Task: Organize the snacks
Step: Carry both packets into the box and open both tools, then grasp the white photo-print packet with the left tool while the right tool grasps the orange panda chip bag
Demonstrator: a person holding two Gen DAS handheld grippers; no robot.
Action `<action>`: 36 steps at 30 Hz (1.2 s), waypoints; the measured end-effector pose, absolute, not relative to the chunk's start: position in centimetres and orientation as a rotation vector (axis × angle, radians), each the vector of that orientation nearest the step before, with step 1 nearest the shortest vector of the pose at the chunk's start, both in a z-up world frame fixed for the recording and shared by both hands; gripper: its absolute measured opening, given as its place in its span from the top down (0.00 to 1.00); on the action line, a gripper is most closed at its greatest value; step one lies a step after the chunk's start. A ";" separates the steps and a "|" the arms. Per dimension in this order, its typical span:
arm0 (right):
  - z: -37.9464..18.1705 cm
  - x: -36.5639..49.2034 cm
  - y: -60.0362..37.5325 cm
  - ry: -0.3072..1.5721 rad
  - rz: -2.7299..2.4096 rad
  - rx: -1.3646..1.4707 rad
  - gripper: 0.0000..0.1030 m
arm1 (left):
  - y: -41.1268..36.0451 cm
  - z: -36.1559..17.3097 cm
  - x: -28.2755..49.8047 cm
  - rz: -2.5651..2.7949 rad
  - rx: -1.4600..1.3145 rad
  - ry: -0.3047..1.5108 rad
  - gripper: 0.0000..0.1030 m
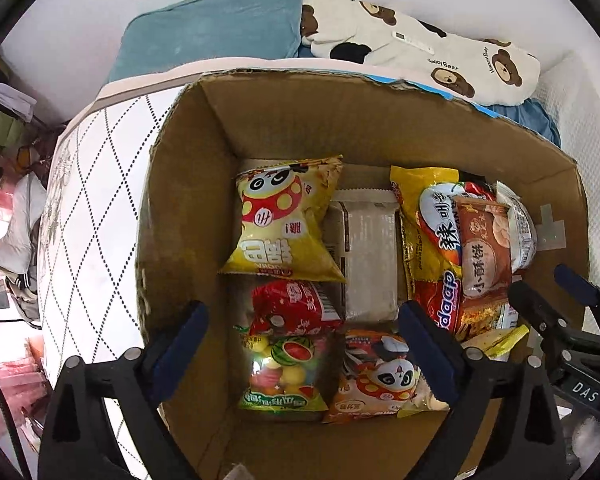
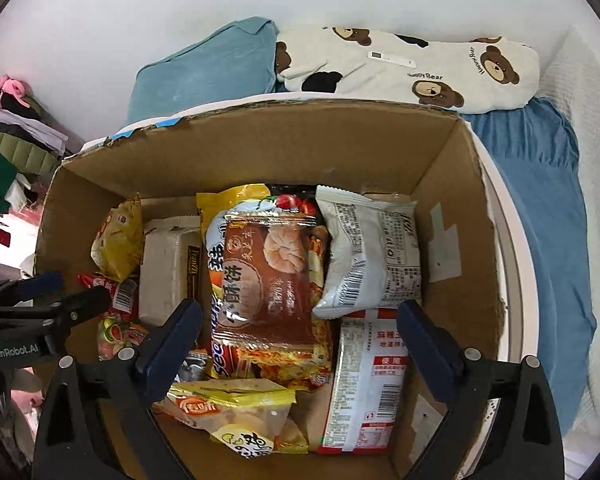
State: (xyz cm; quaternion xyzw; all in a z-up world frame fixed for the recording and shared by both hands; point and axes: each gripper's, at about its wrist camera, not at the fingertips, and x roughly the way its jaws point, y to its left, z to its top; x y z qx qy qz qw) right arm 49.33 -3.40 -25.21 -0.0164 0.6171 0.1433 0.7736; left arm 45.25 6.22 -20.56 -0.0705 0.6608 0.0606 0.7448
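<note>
Snack packets lie packed inside cardboard box (image 1: 188, 208) on the bed. Brown biscuit pack (image 2: 272, 276) tops the noodle bags. Left gripper (image 1: 300, 344) and right gripper (image 2: 296, 344) point down into box, jaws spread wide, gripping nothing.

Left claw (image 1: 304, 354) and right claw (image 2: 300, 350) — both pointing down, jaws spread wide, nothing gripped.

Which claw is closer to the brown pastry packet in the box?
Right. The right claw hangs open right over the brown pastry packet; the left claw is open farther off, above the watermelon candy bag.
</note>
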 end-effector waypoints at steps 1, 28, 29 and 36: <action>-25.2 49.1 -3.4 1.337 0.306 -0.042 0.03 | 6.1 -20.5 45.0 0.138 -0.148 1.438 0.05; -15.5 37.1 -6.3 1.024 0.323 -0.069 0.03 | 3.8 -11.0 32.3 0.213 -0.113 1.040 0.05; -15.0 36.5 -6.5 1.011 0.325 -0.069 0.03 | 3.6 -10.7 31.8 0.212 -0.113 1.028 0.05; -11.3 31.9 -7.8 0.917 0.323 -0.065 0.03 | 2.4 -7.8 28.0 0.199 -0.097 0.946 0.05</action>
